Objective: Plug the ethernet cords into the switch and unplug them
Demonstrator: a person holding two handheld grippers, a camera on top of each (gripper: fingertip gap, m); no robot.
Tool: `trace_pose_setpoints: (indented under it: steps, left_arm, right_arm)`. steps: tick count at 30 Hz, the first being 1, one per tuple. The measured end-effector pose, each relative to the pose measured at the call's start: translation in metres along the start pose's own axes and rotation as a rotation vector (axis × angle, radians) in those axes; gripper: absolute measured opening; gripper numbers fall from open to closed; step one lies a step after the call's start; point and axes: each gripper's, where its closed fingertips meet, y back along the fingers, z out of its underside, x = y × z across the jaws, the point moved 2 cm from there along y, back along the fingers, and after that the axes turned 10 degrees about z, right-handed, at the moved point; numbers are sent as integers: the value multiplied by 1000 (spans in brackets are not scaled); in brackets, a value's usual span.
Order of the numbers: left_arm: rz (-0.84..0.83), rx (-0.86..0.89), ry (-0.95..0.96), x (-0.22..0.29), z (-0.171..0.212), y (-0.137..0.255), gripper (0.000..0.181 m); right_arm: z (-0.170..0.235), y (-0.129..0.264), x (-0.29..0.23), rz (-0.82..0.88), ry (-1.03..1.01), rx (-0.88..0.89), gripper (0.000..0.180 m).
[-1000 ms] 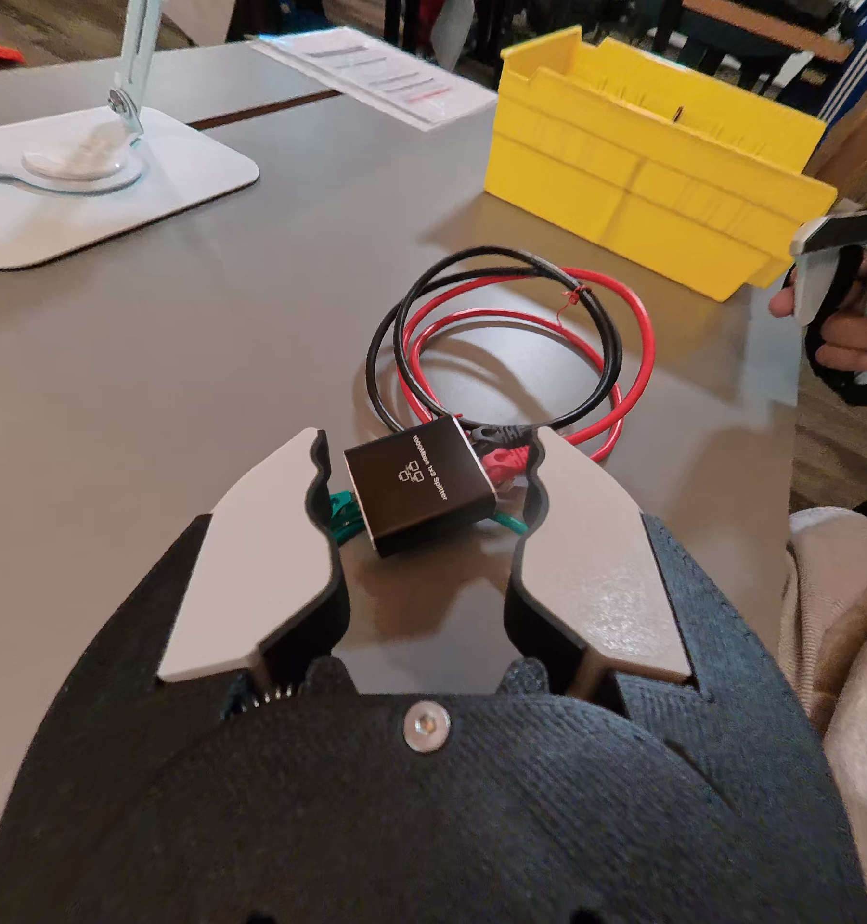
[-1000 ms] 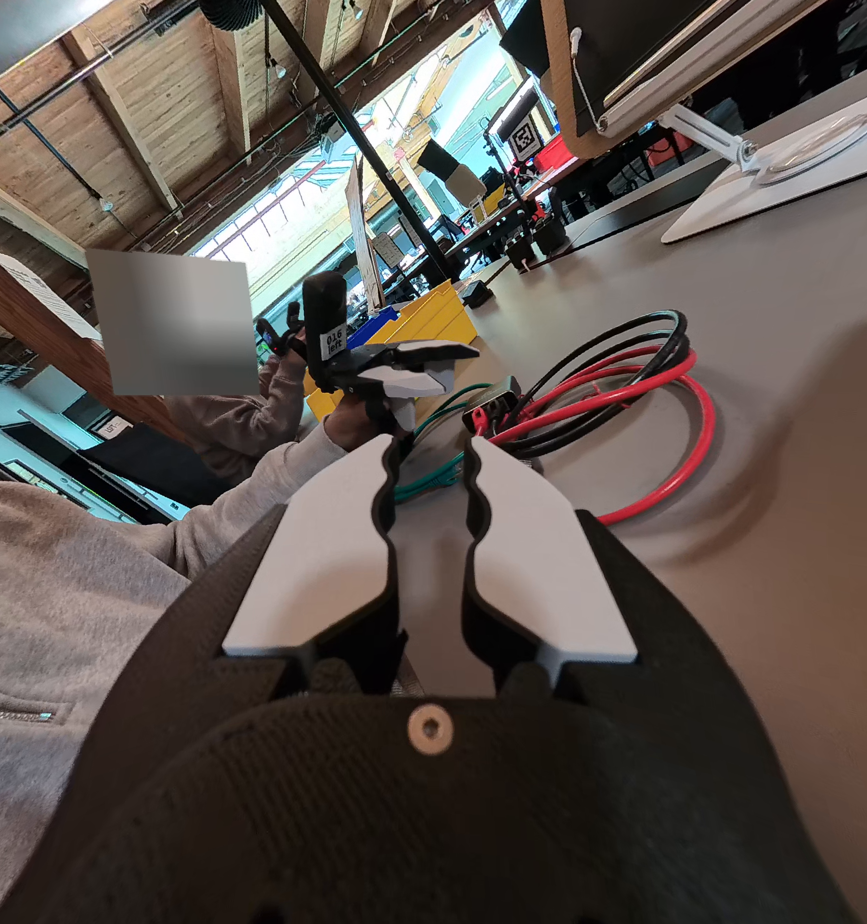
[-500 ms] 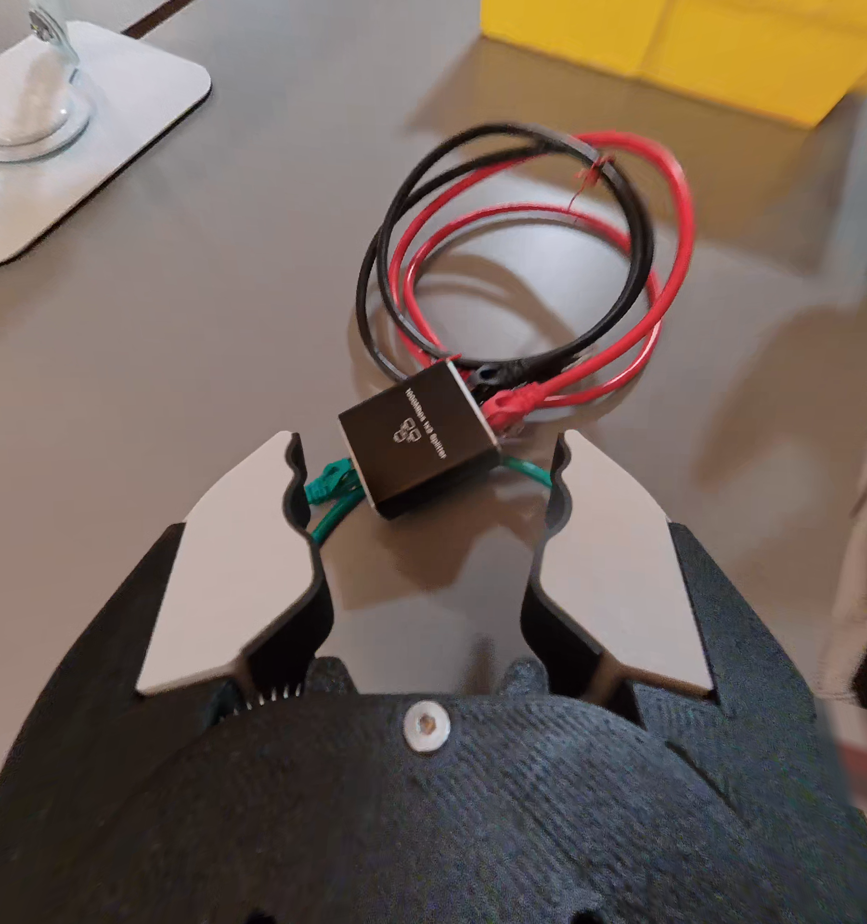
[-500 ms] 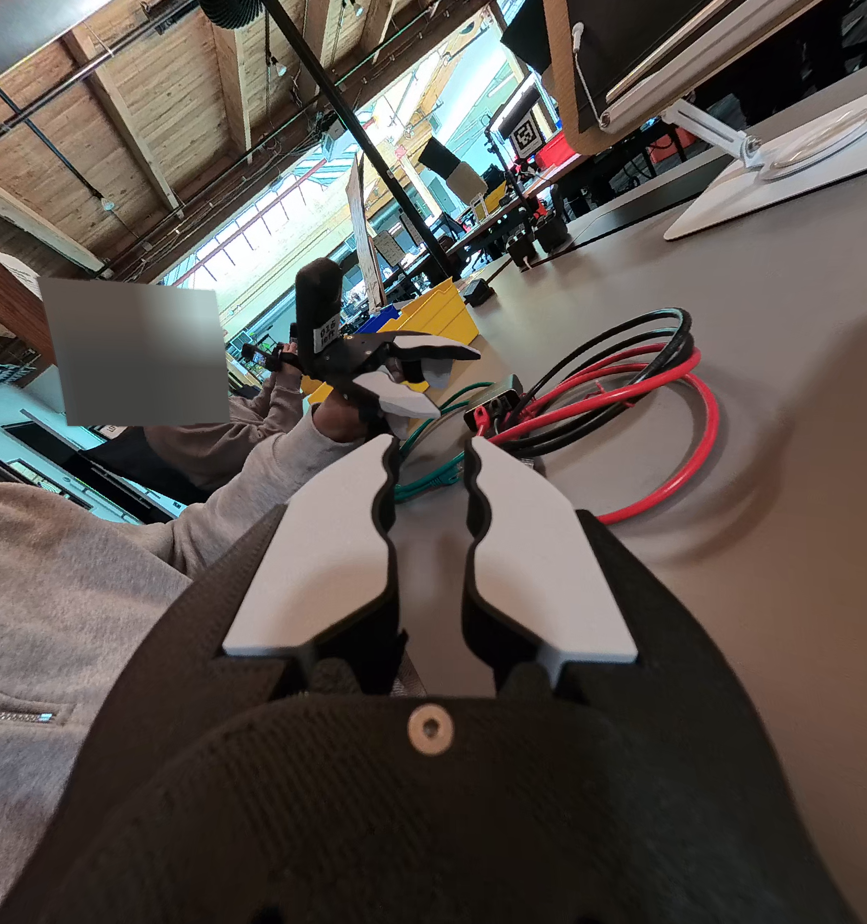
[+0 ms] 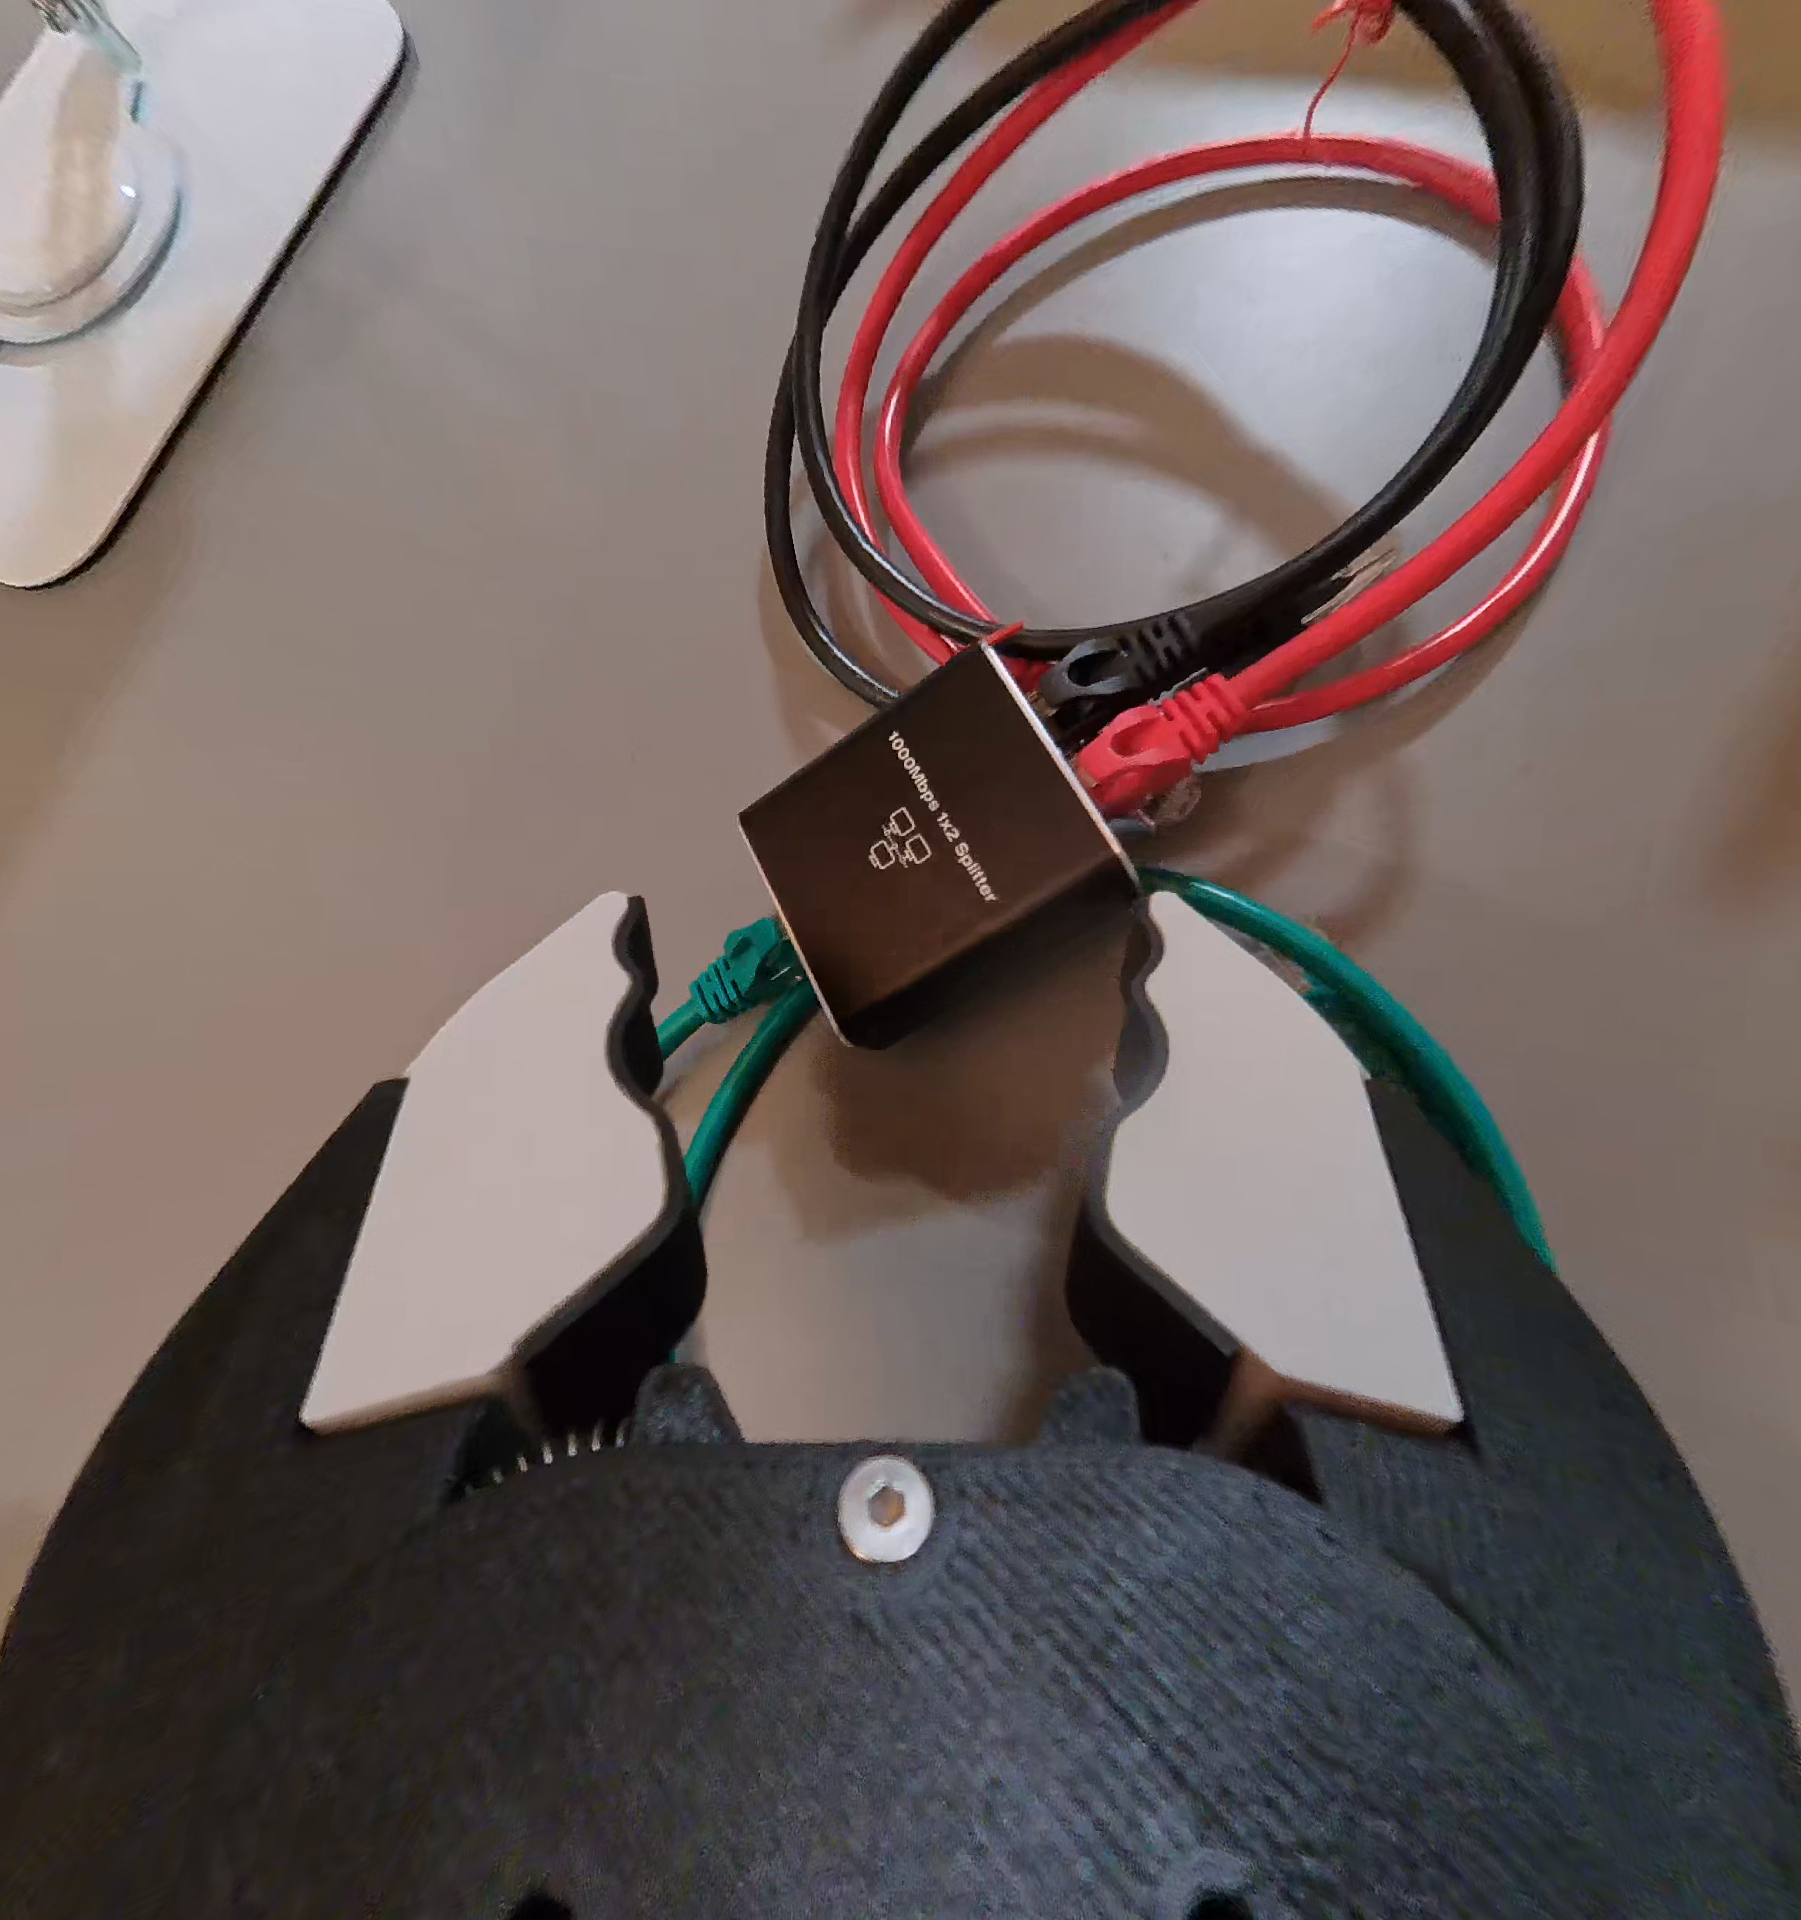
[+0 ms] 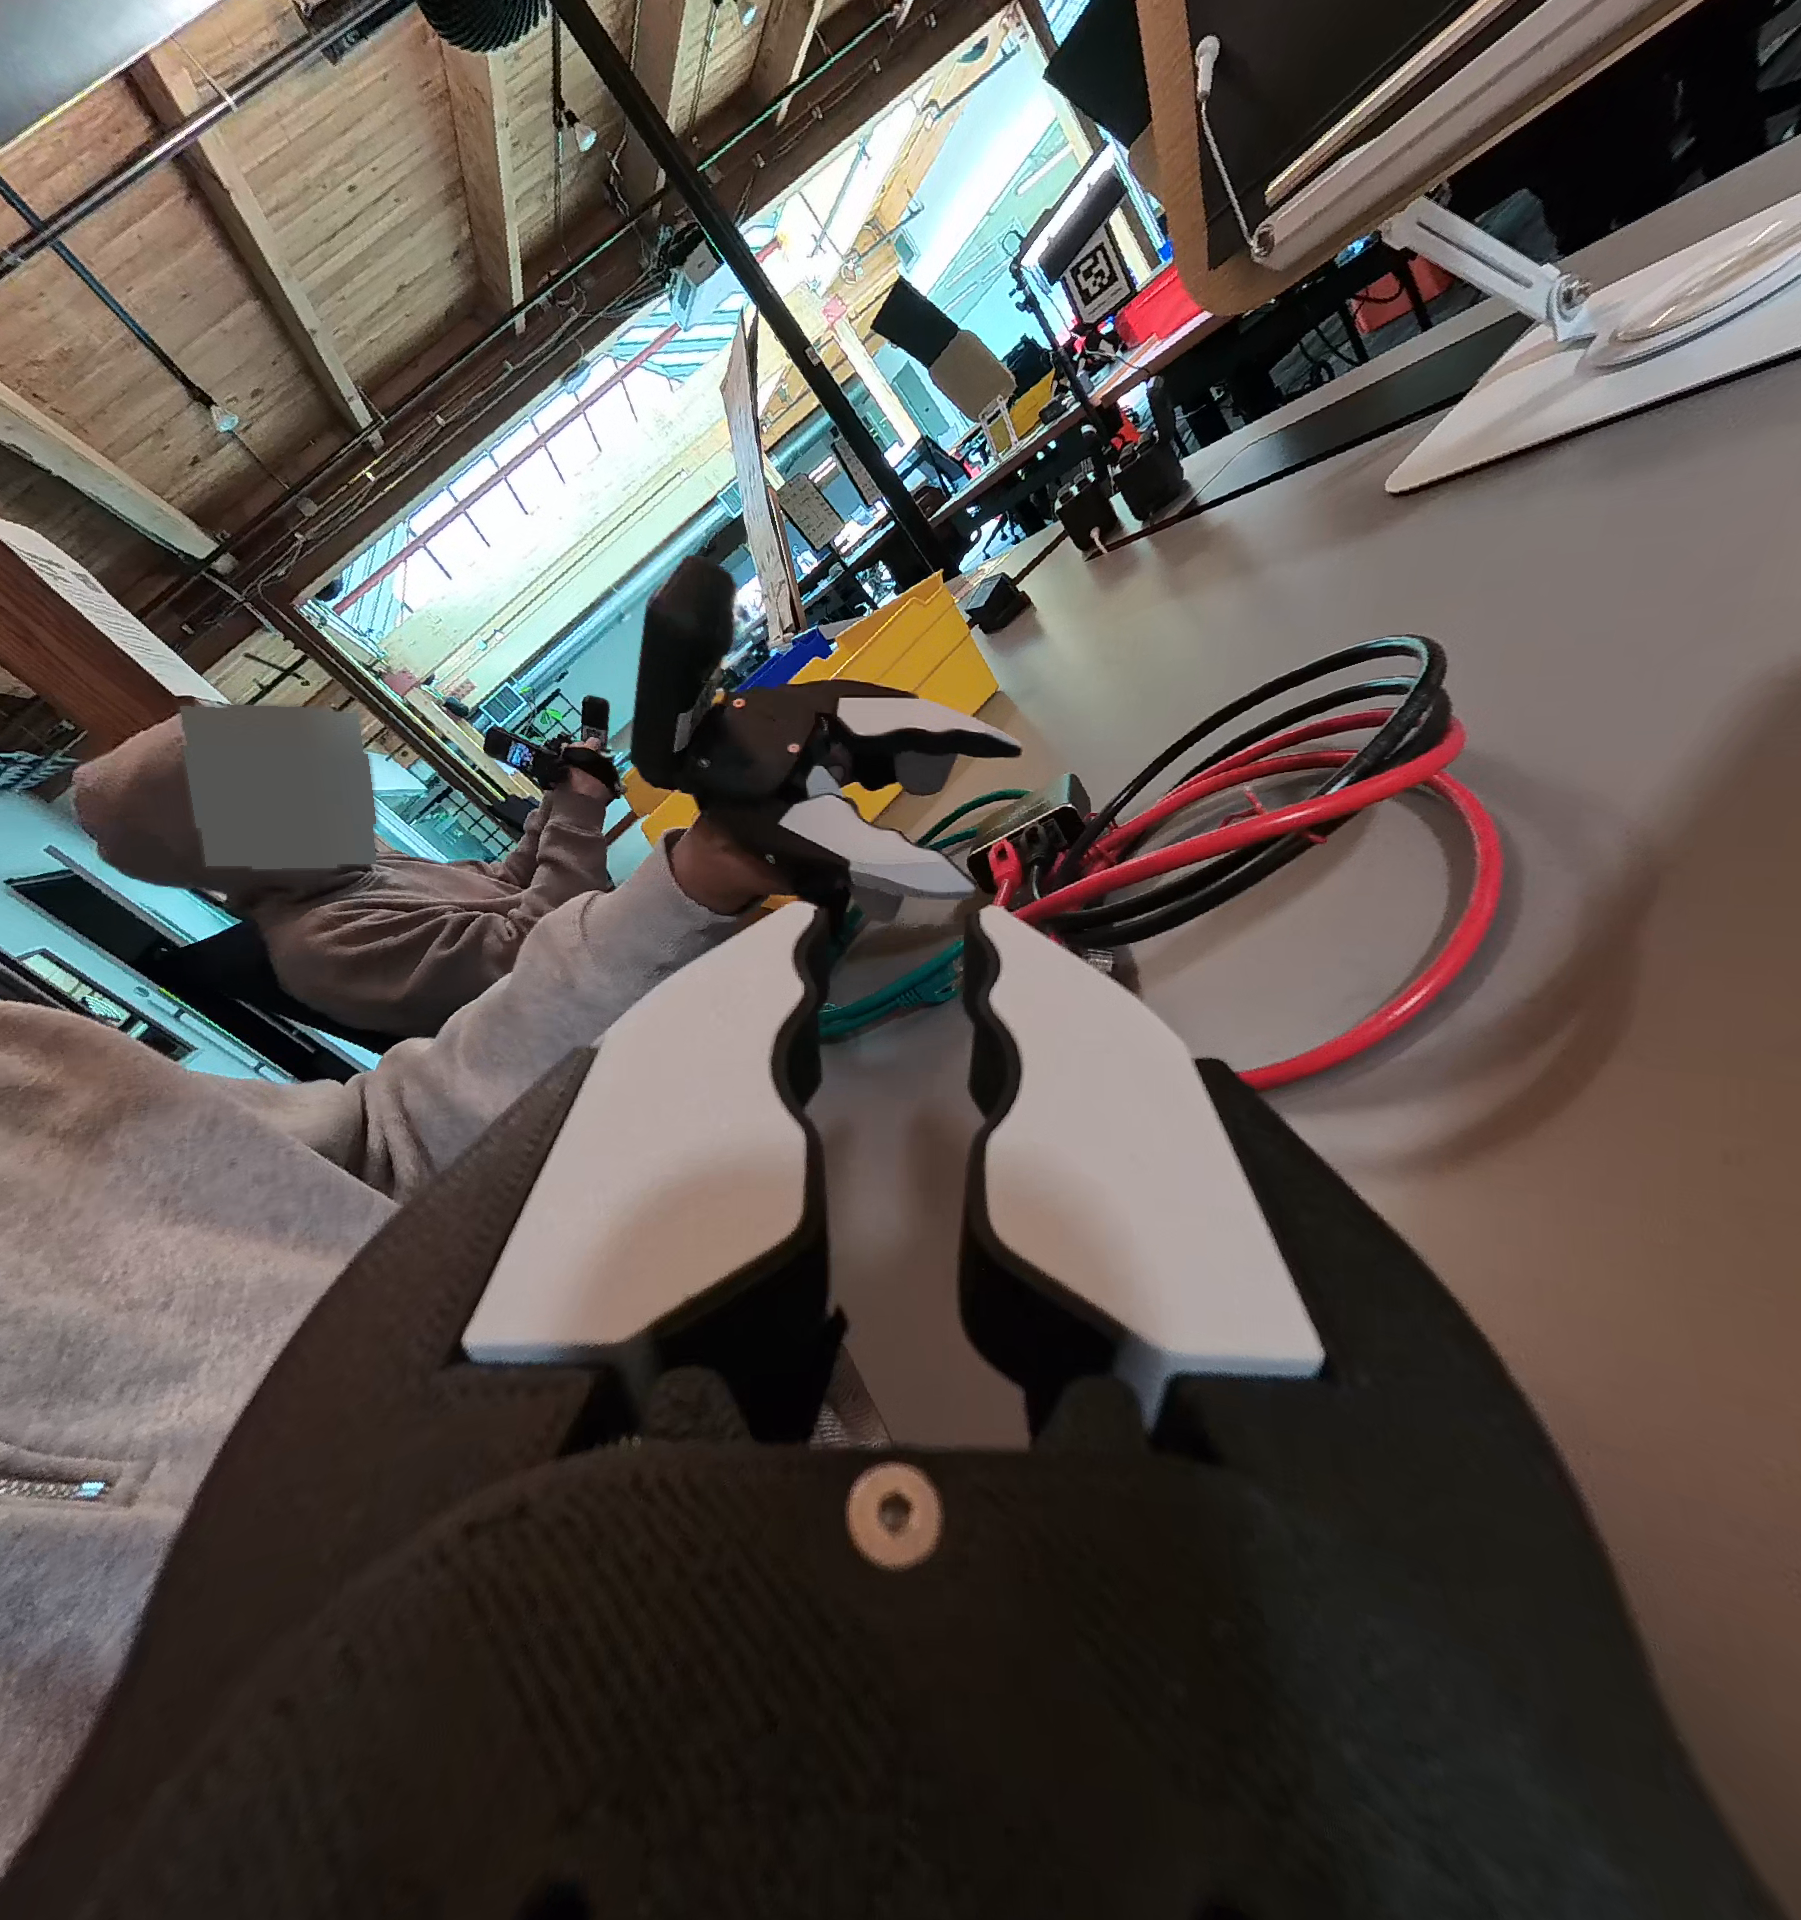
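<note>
The black switch, a small box with white markings on top, lies on the grey table at the centre of the left wrist view, just ahead of the left gripper, whose jaws are spread wide with nothing between them; the box's near right corner sits at the right fingertip. A red cord and a black cord are plugged into its far right face, their loops coiled together toward the upper right of the frame. A green cord enters its near left end and runs under the box and beneath both fingers. A white stand base lies at the upper left. In the right wrist view the right gripper is low near the table, jaws slightly apart and empty, short of the green cord, with a yellow bin beyond
</note>
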Motion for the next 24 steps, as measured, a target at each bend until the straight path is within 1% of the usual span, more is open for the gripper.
trace_pose_setpoints:
  steps: [3,6,8,10,11,12,18,24]
  left_arm:
    - [42,-31,22,-3,4,-12,96]
    - [117,-40,64,3,7,-22,87]
    - [95,-40,55,2,8,-23,82]
    - [84,-45,41,3,8,-19,74]
    - [73,-39,36,3,7,-17,67]
    - [60,-23,28,3,4,-15,63]
    - [-78,38,-56,2,-14,-5,62]
    - [-266,145,-163,8,-46,15,61]
  right_arm:
    - [1,-1,-1,-1,2,-5,24]
    - [1,0,-2,0,11,-5,24]
    - [1,0,-3,2,18,-4,24]
    - [2,0,-3,3,21,-7,24]
    - [2,0,-3,2,22,-10,24]
    - [3,-1,-3,2,24,-13,24]
    - [5,-1,-5,4,44,-24,24]
    - [7,-4,-7,7,58,-32,24]
